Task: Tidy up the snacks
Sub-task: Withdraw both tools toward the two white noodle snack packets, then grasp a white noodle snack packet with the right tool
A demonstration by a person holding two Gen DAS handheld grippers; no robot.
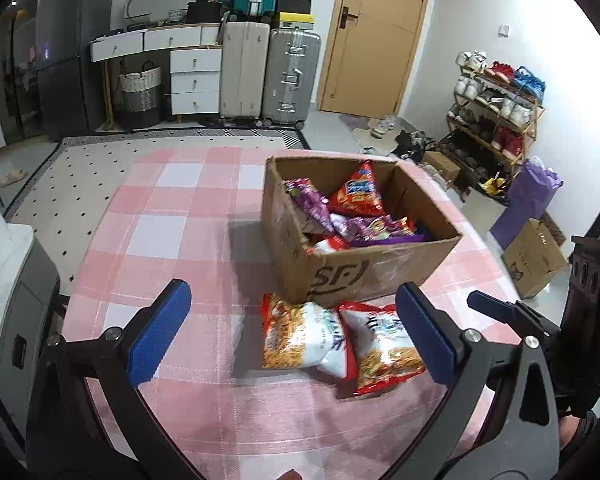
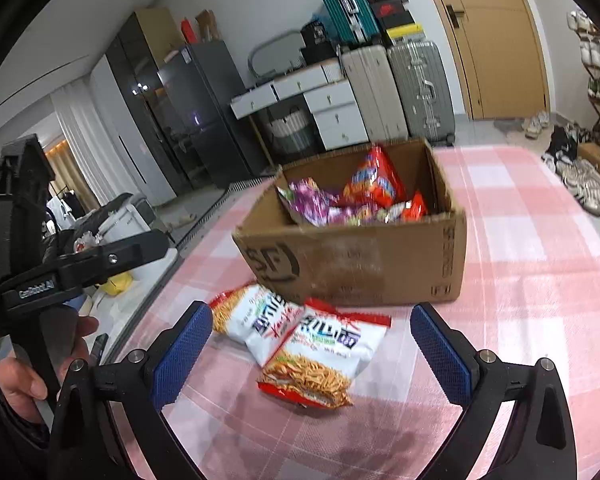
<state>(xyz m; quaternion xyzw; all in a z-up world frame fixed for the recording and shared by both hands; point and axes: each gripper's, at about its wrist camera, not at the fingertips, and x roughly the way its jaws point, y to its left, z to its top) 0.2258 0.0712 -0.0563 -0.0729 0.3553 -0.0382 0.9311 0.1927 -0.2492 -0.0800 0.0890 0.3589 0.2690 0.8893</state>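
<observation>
A cardboard box [image 1: 380, 268] [image 2: 364, 264] stands on the pink checked tablecloth and holds several purple and red snack bags [image 1: 356, 208] [image 2: 356, 200]. Two white-and-red noodle snack bags lie side by side on the cloth just in front of the box, one [image 1: 300, 336] [image 2: 252, 316] to the left and one [image 1: 380, 352] [image 2: 324, 356] to the right. My left gripper [image 1: 296, 332] is open and empty, hovering over these two bags. My right gripper [image 2: 312, 344] is open and empty, also above them. The right gripper [image 1: 500, 312] shows at the right edge of the left wrist view.
The table [image 1: 172, 216] [image 2: 540, 248] carries the pink checked cloth. Beyond it are suitcases [image 1: 268, 76], a white drawer desk [image 1: 192, 72], a dark cabinet [image 1: 60, 60], a door [image 1: 376, 32], a shoe rack [image 1: 496, 112] and cardboard boxes on the floor [image 1: 536, 264].
</observation>
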